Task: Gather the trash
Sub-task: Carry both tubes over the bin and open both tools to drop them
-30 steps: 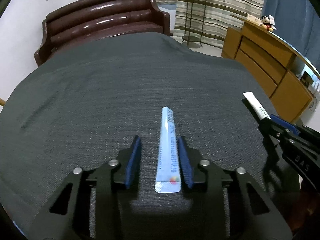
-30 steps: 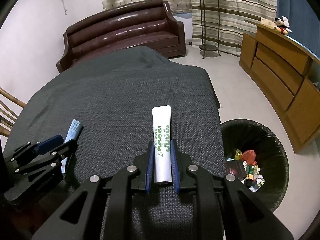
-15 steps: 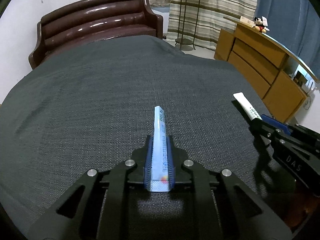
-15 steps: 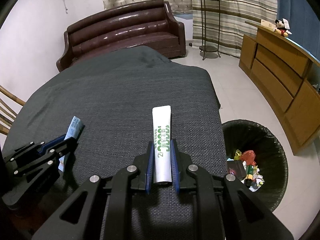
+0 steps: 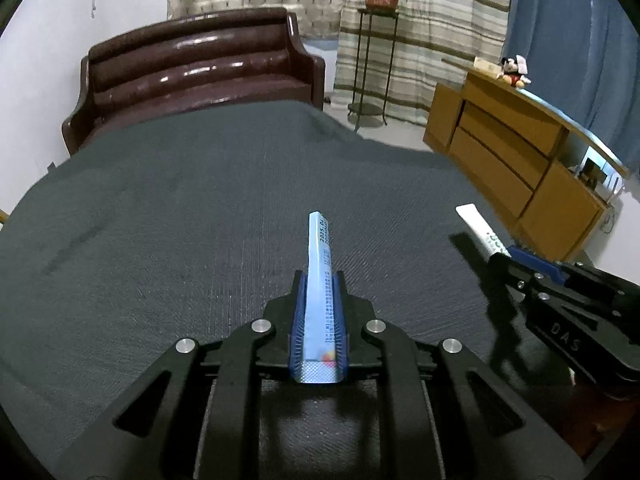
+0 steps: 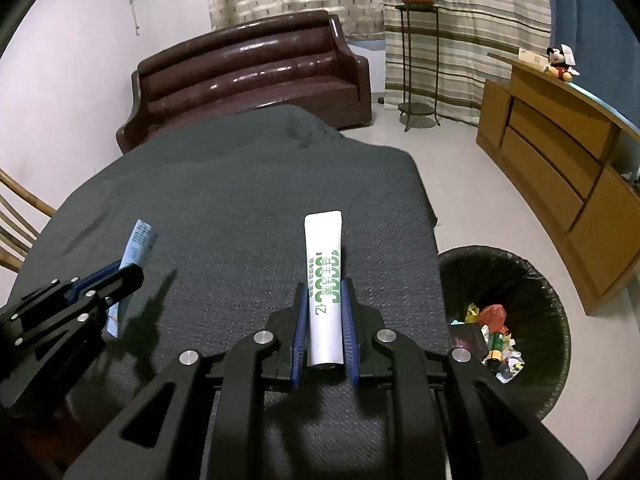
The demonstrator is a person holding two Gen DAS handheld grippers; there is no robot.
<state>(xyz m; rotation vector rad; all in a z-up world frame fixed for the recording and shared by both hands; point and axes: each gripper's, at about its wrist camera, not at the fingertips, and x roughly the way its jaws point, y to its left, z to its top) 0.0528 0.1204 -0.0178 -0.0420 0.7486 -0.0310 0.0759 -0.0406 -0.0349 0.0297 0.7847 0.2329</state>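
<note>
My left gripper (image 5: 319, 280) is shut on a long light-blue sachet (image 5: 320, 280), squeezed into a trough and pointing away over the dark grey tablecloth (image 5: 180, 220). The right wrist view shows that sachet (image 6: 138, 248) raised at the left in the left gripper (image 6: 128, 276). My right gripper (image 6: 324, 292) is shut on a white tube (image 6: 324, 264) with green print, held just above the cloth. The left wrist view shows the tube (image 5: 480, 230) at the right, sticking out of the right gripper (image 5: 502, 258).
A black-lined bin (image 6: 520, 272) holding several wrappers stands on the tiled floor right of the table. A brown leather sofa (image 6: 256, 76) sits behind the table, a wooden cabinet (image 6: 560, 160) along the right wall, a plant stand (image 6: 416, 60) at the back.
The left jaws closed on the blue sachet, folding it into a trough, and lifted it slightly off the cloth. The right gripper kept still with the tube.
</note>
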